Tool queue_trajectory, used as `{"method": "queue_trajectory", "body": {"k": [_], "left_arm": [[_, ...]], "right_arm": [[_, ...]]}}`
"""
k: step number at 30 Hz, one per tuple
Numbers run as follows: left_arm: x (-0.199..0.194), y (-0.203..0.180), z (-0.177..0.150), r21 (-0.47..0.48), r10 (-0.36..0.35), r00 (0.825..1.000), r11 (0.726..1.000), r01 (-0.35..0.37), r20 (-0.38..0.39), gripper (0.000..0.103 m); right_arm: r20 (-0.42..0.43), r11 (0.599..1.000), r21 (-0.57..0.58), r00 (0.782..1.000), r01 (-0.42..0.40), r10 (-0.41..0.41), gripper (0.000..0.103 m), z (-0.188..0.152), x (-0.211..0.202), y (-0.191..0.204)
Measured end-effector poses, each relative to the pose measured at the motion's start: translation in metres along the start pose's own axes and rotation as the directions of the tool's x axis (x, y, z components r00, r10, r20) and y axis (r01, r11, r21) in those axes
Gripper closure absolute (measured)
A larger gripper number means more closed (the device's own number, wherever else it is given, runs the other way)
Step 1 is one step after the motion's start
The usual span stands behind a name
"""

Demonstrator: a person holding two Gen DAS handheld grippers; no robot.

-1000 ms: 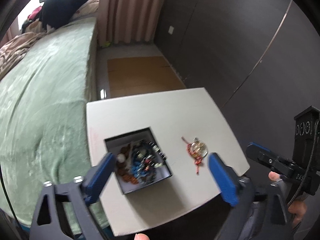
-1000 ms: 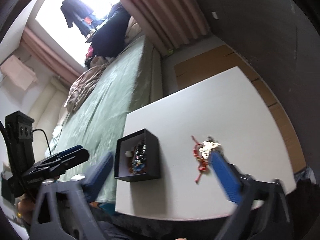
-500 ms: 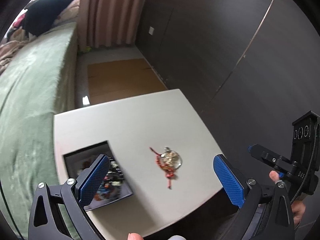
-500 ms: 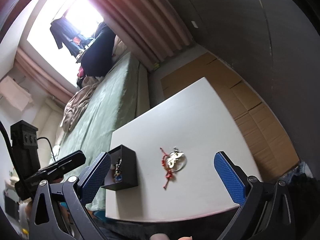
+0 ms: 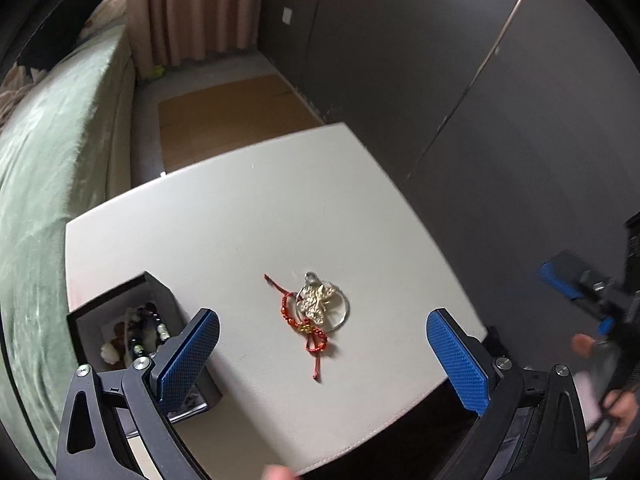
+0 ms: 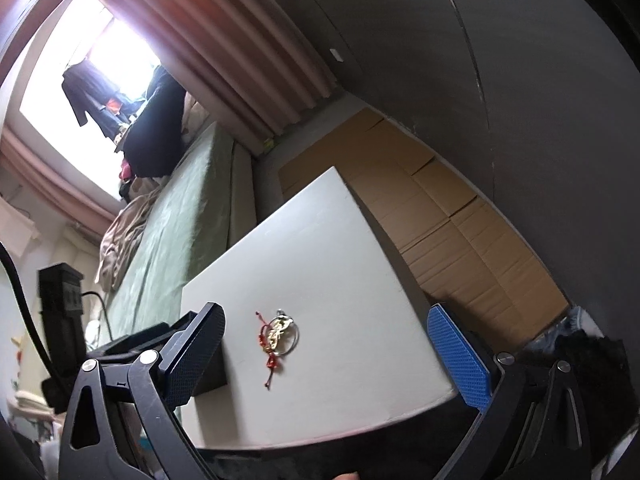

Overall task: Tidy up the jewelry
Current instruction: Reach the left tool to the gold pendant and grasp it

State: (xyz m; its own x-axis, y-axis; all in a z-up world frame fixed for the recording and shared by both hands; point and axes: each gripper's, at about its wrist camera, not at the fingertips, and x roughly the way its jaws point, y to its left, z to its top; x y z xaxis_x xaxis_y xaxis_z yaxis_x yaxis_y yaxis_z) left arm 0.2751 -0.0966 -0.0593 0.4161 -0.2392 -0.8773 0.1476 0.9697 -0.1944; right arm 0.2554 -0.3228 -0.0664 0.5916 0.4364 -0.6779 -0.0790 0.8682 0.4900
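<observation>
A: so where's the bracelet [image 5: 316, 312]?
B: flat on the white table [image 5: 248, 216], red cord looped with a gold charm and a ring. The black box [image 5: 120, 308] with beads in it sits off to the bracelet's left, apart from it.
A: and the grippers?
B: left gripper [image 5: 324, 354] spread wide, empty, above the bracelet. Right gripper [image 6: 332, 350] same, wide and holding nothing.

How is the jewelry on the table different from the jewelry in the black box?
The loose jewelry, a gold charm, metal ring and red cord, lies alone on the white table; the boxed jewelry is a mixed heap of dark and pale beads. One lies bare; the other sits inside the black box. Neither is held.
</observation>
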Motion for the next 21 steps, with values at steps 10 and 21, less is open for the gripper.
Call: {"method": "queue_trajectory", "body": {"k": [10, 21], "left_arm": [[0.05, -0.012, 0.0, 0.03, 0.001, 0.995, 1.0, 0.002, -0.099, 0.048], [0.093, -0.024, -0.003, 0.111, 0.085, 0.984, 0.992, -0.068, -0.158, 0.072]], "right_arm": [[-0.019, 0.998, 0.042, 0.999, 0.037, -0.036, 0.007, 0.002, 0.0, -0.028], [-0.055, 0.998, 0.046, 0.998, 0.038, -0.035, 0.007, 0.003, 0.009, -0.032]]}}
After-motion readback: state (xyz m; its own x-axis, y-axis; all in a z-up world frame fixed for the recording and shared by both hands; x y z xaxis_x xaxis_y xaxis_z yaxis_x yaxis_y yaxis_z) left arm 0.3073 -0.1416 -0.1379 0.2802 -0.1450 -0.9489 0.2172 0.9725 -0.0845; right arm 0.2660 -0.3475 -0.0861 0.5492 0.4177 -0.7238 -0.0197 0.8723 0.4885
